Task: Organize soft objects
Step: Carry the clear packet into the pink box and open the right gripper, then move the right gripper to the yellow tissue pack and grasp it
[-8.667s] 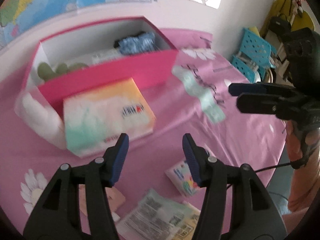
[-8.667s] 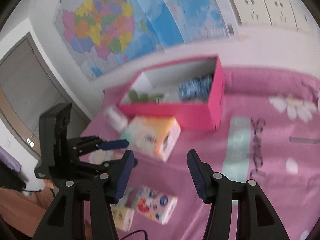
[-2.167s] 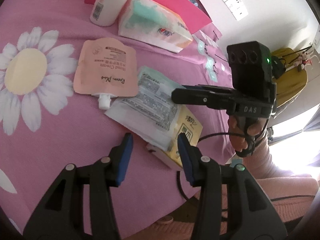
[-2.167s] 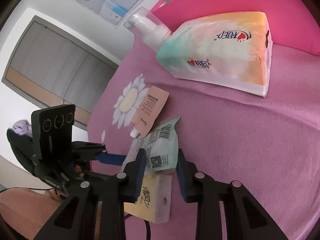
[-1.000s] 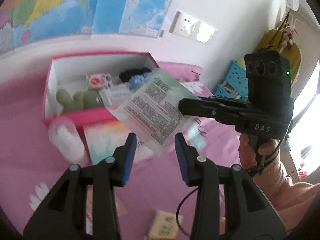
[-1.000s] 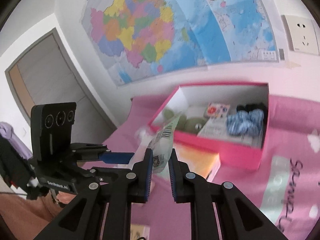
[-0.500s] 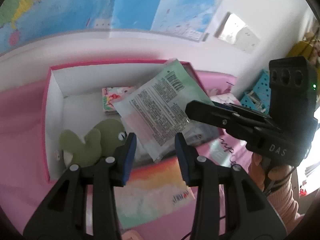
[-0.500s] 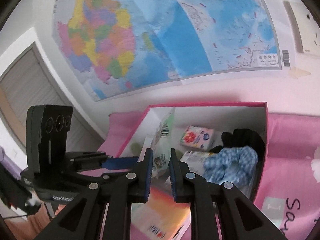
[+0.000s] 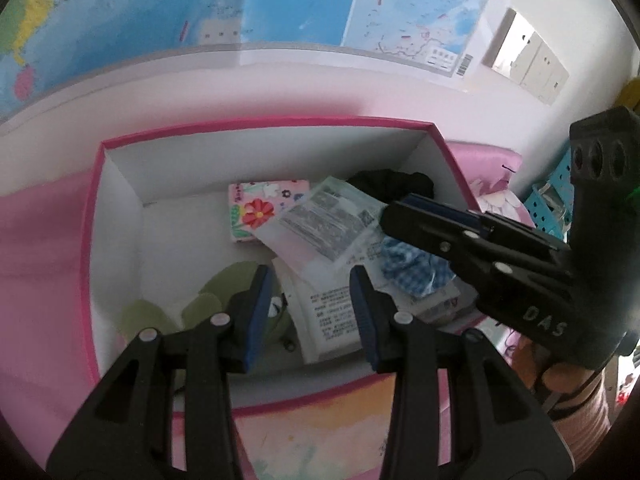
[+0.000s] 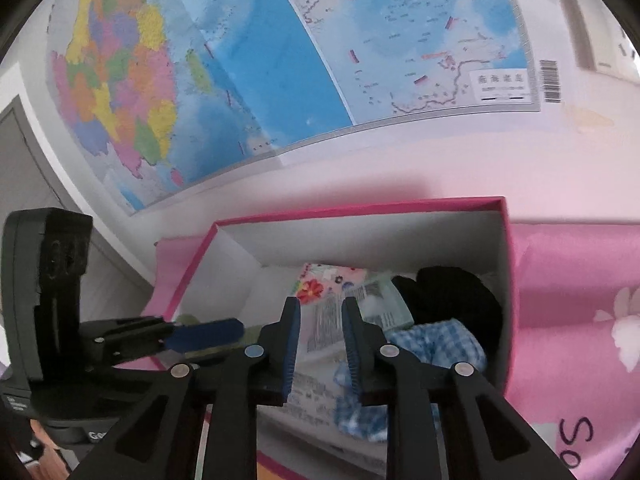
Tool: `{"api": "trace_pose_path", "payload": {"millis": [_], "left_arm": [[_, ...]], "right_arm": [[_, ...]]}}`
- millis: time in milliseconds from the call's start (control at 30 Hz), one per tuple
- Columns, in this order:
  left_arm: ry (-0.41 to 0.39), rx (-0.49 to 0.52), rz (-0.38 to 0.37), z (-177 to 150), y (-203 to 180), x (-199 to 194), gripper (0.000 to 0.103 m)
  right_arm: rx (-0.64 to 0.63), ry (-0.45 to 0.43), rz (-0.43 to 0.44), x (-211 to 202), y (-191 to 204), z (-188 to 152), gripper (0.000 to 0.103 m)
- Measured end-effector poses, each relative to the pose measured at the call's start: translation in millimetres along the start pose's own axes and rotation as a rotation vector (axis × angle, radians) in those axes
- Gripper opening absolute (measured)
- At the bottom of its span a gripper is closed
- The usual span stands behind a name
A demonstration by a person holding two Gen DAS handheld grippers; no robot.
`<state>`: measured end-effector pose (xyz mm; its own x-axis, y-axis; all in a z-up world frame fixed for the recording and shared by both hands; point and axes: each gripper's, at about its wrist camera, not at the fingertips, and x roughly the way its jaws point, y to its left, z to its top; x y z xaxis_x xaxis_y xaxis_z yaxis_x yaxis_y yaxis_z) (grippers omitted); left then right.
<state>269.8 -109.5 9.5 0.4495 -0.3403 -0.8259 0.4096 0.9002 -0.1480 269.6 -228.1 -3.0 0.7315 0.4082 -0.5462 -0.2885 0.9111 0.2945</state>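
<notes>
A pink box [image 9: 240, 126] with white inner walls stands against the wall. A green-and-white printed pouch [image 9: 320, 224] lies tilted on the things inside it. My right gripper [image 10: 320, 312] reaches in from the right, its jaws opening; the pouch [image 10: 332, 320] shows between the fingers, and the pads no longer press on it. My left gripper [image 9: 310, 300] hovers open over the box's near half with nothing held. Below it sits a green plush [image 9: 212, 300]. A floral tissue pack [image 9: 260, 208], black fabric [image 9: 392, 180] and blue checked fabric [image 9: 404, 268] also lie inside.
A white printed packet [image 9: 328, 312] lies under the pouch. A big pastel tissue pack [image 9: 320, 432] lies on the pink cloth [image 10: 580, 280] before the box. Maps [image 10: 280, 60] hang on the wall behind. A blue crate [image 9: 556, 196] stands to the right.
The right gripper's fingers have parted, and the pouch has gone from upright in the grip to lying inside the box. Both grippers have come closer over the box.
</notes>
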Motion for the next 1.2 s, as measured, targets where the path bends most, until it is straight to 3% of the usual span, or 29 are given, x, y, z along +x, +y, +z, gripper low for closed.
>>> {"api": "trace_pose_path", "payload": {"millis": [267,533,700,833,967,1200], "left_arm": [[-0.106,0.022,-0.068,-29.8,6.9,-55.6,0.042],[-0.185,0.108,-0.132,-89.5,-3.8,-113.1,0.046],[-0.150,0.113,-0.156,-135.2,-7.0,-119.8,0.047],[-0.077,0.088,-0.178,-170.4,-6.0,-112.4,0.047],[-0.006,0.085,-0.180,-201.9,-8.3,-105.0,0.047],[0.041,0.031,-0.169,-241.9,-8.4,-97.6,0.047]], "right_arm": [[-0.040,-0.014,0.038,-39.3,7.1,-17.0,0.027],[-0.103,-0.016,0.118,-101.8,25.9,-48.1,0.036],[-0.150,0.030,0.171,-124.4,40.1,-78.7,0.039],[-0.186,0.084,0.188,-128.9,49.7,-107.1,0.039],[-0.197,0.162,0.203,-122.6,52.9,-138.2,0.039],[-0.190,0.263,0.191,-104.9,51.3,-180.5,0.039]]}}
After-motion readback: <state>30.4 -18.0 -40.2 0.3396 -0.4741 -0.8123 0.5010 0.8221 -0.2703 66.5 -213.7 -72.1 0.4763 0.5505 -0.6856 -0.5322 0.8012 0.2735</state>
